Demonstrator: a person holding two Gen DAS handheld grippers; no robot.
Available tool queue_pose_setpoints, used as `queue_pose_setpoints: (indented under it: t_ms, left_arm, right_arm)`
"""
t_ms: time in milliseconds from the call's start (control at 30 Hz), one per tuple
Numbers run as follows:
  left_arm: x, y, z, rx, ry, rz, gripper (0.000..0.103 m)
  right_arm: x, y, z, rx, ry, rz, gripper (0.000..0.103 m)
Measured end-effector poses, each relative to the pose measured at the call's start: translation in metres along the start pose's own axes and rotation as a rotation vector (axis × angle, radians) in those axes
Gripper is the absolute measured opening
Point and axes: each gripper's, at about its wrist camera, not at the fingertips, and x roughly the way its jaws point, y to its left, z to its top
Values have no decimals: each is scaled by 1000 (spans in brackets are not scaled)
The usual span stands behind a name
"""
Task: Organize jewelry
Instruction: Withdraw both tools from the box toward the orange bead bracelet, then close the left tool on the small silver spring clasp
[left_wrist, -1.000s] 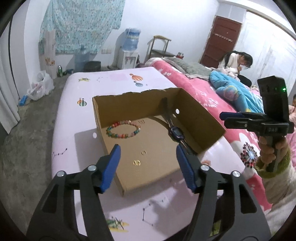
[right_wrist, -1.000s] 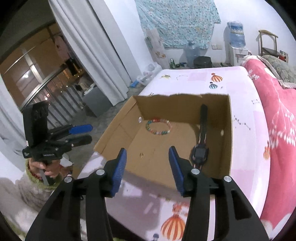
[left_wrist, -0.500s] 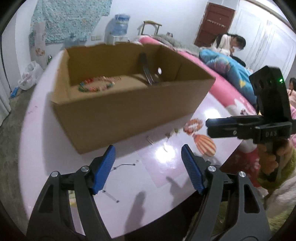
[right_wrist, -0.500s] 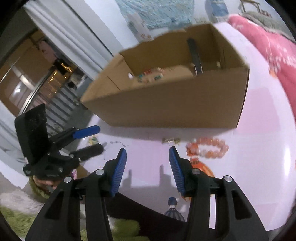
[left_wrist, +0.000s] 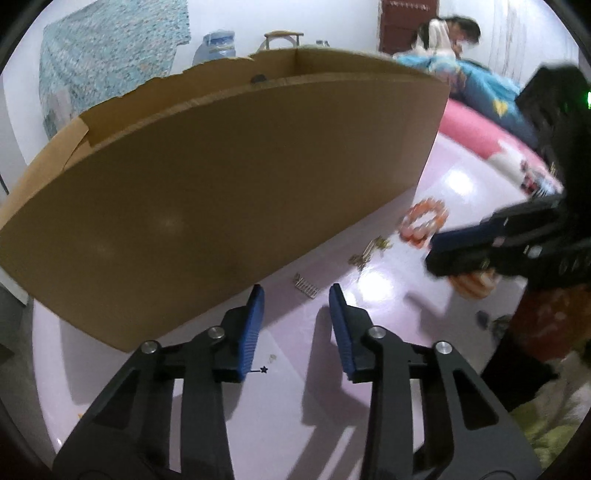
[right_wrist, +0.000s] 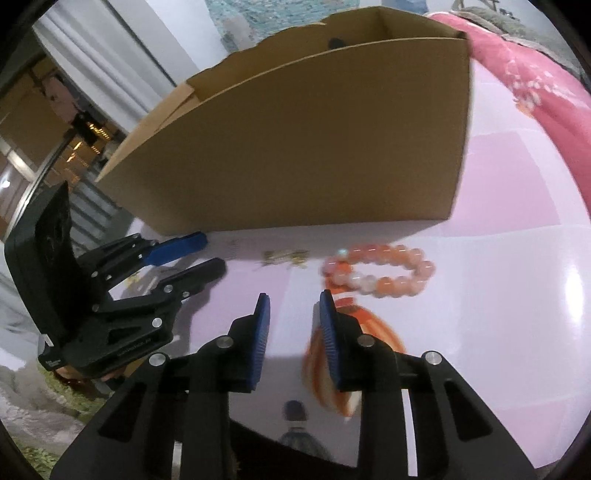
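Note:
A brown cardboard box (left_wrist: 229, 184) stands on the pink table, also in the right wrist view (right_wrist: 314, 147); its contents are hidden by the near wall. An orange bead bracelet (right_wrist: 376, 271) lies in front of it, also in the left wrist view (left_wrist: 424, 221). A small gold piece (right_wrist: 284, 256) lies left of the bracelet, gold in the left wrist view (left_wrist: 373, 249) too. A small silver clip (left_wrist: 306, 287) lies just ahead of my left gripper (left_wrist: 295, 299), which is open and empty, low over the table. My right gripper (right_wrist: 291, 306) is open and empty, near the bracelet.
The pink table (right_wrist: 517, 221) has printed balloon pictures (right_wrist: 332, 350). A red bedspread (right_wrist: 524, 74) lies to the right. A person (left_wrist: 454, 33) sits at the back. The table's front edge is close below both grippers.
Both grippers have dropped from above the box to low in front of it, close to the tabletop. The jaws have narrowed a little. The box interior has gone out of sight.

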Motion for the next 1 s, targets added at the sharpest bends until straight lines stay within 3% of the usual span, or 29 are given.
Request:
queue_pose_setpoints:
  t_ms: [200,400,667,933,1000]
  left_arm:
    - [1,0,3,39,-15,-10,31]
    - [4,2,6,58,-25,-55,23]
    - [8,0,9,86,-40,-82,22]
    - [7,-10,6,119,-49,-85,4]
    - [6,-11,5,117,-51,-79,4]
  right_arm:
    - [-2,-15,4,33,-14,-37,28]
    - [-7,-19,4,52,-33,-8,28]
    - [-23,-27,-7,70,-47,18,28]
    - [-32,-24,-6,78,-60,11,28]
    - [-35,-23,-7,74,-64,10,28]
